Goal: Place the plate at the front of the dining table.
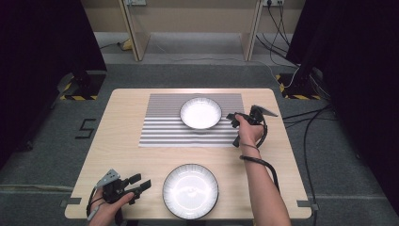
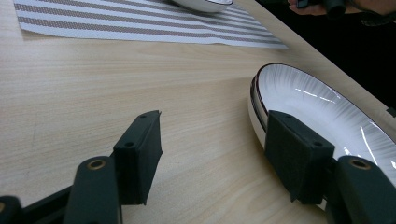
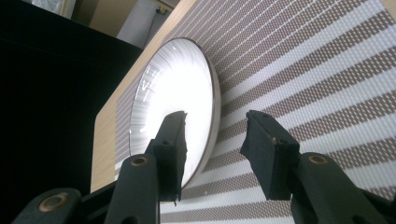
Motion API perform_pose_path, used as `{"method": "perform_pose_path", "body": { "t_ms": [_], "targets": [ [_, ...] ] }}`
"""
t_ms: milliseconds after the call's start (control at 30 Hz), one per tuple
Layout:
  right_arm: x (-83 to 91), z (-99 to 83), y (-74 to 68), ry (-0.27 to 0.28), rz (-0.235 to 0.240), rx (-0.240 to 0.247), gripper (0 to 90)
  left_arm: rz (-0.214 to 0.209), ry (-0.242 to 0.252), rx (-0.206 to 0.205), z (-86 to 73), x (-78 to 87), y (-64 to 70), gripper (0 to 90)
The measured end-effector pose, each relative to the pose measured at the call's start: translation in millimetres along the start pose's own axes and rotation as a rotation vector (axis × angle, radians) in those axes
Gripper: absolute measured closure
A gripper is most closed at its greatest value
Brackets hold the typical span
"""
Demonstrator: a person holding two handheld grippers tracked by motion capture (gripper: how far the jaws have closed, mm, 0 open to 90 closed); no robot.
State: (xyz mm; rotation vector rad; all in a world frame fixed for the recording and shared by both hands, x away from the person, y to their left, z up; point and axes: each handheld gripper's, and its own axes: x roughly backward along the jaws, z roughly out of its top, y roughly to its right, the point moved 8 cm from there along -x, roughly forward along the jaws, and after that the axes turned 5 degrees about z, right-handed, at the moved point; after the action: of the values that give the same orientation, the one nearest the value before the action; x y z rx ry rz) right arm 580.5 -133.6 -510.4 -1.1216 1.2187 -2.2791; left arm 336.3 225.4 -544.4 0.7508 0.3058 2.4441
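A white bowl (image 1: 201, 113) with a dark rim stands on a striped placemat (image 1: 164, 127) at the table's far middle. A second white bowl (image 1: 190, 190) sits at the front edge. My right gripper (image 1: 234, 128) is open at the far bowl's right side. In the right gripper view the bowl (image 3: 177, 84) has its rim between the jaws of the gripper (image 3: 215, 121), one jaw over the inside and one over the placemat (image 3: 303, 70). My left gripper (image 1: 141, 184) is open just left of the near bowl (image 2: 317, 102). Its right jaw lies against the rim, gripper (image 2: 215, 126) over bare wood.
The wooden table (image 1: 122, 141) has bare room at its left and right. Black stands with hazard-striped feet (image 1: 77, 96) flank it on the grey floor, and cables (image 1: 310, 122) trail at the right. Wooden furniture legs (image 1: 134, 33) stand behind.
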Motion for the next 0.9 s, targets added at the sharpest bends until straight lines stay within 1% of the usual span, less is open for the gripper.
{"method": "perform_pose_path", "body": {
  "t_ms": [167,200,233,300,333,433,467,500,633,667,700,900],
  "targets": [
    [7.0,-3.8,5.0,0.001,0.0,-0.007,57.8,-0.003,-0.002,-0.004,-0.7,-0.2,1.5,36.2],
    [10.6,-5.5,7.2,0.004,-0.001,-0.013,57.8,-0.004,-0.003,-0.004,-1.1,-0.6,1.9,36.2],
    [11.9,-5.9,8.4,0.005,-0.004,-0.004,57.8,-0.005,-0.005,-0.003,-1.4,-0.8,2.5,36.2],
    [13.7,-6.4,9.1,0.006,0.0,-0.008,57.8,-0.006,-0.004,-0.005,-1.5,-1.1,2.9,36.2],
    [16.6,-7.1,11.6,0.009,-0.008,-0.003,57.7,-0.005,-0.005,-0.004,-1.8,-1.3,3.4,36.2],
    [18.7,-7.5,13.0,0.01,-0.006,-0.004,57.7,-0.006,-0.006,-0.003,-2.3,-1.3,3.7,36.2],
    [21.1,-9.1,15.1,0.007,-0.013,0.003,57.7,-0.005,-0.007,-0.004,-2.6,-1.4,3.7,36.2],
    [22.3,-9.9,15.5,0.007,-0.01,-0.002,57.7,-0.006,-0.007,-0.003,-2.7,-1.4,3.8,36.2],
    [27.3,-13.6,16.3,0.011,-0.007,0.002,57.3,-0.006,-0.008,-0.004,-2.9,-1.5,4.1,36.2],
    [28.9,-15.3,17.3,0.009,-0.01,0.015,57.3,-0.007,-0.008,-0.006,-3.1,-1.4,4.3,36.2],
    [29.3,-15.8,16.7,0.01,-0.008,0.011,57.2,-0.007,-0.008,-0.006,-3.1,-1.4,4.3,36.2],
    [36.1,-23.8,18.2,0.004,-0.006,0.025,56.8,-0.009,-0.01,-0.005,-3.6,-1.5,5.2,36.2]
  ]
}}
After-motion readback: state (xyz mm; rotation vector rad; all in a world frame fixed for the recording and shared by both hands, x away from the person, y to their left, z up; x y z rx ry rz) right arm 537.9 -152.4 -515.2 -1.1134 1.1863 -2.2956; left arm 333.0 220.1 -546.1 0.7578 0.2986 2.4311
